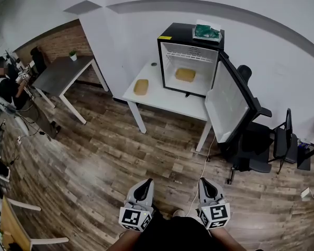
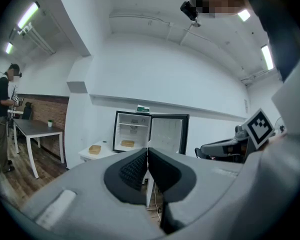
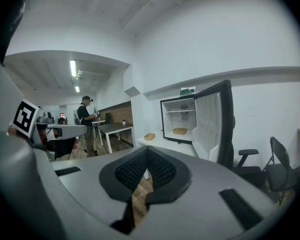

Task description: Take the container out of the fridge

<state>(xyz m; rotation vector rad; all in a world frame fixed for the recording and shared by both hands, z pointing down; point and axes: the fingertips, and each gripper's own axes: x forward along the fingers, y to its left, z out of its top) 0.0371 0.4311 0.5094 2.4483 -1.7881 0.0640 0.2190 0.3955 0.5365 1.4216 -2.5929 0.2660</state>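
Observation:
A small black fridge [image 1: 191, 59] stands on a white table [image 1: 162, 95] across the room, its door [image 1: 231, 102] swung open to the right. Inside on the fridge floor lies a tan container [image 1: 185, 75]; it shows small in the left gripper view [image 2: 127, 144] and the right gripper view [image 3: 179, 131]. A second tan container [image 1: 141, 86] sits on the table left of the fridge. My left gripper [image 1: 143, 184] and right gripper [image 1: 205, 183] are held low near my body, far from the fridge. Both are shut with nothing between the jaws.
A green packet [image 1: 206, 32] lies on top of the fridge. Black office chairs [image 1: 261, 140] stand right of the table. A grey desk [image 1: 63, 73] is at the left wall, with a person [image 1: 8, 85] beside it. A cable [image 1: 201, 174] runs across the wooden floor.

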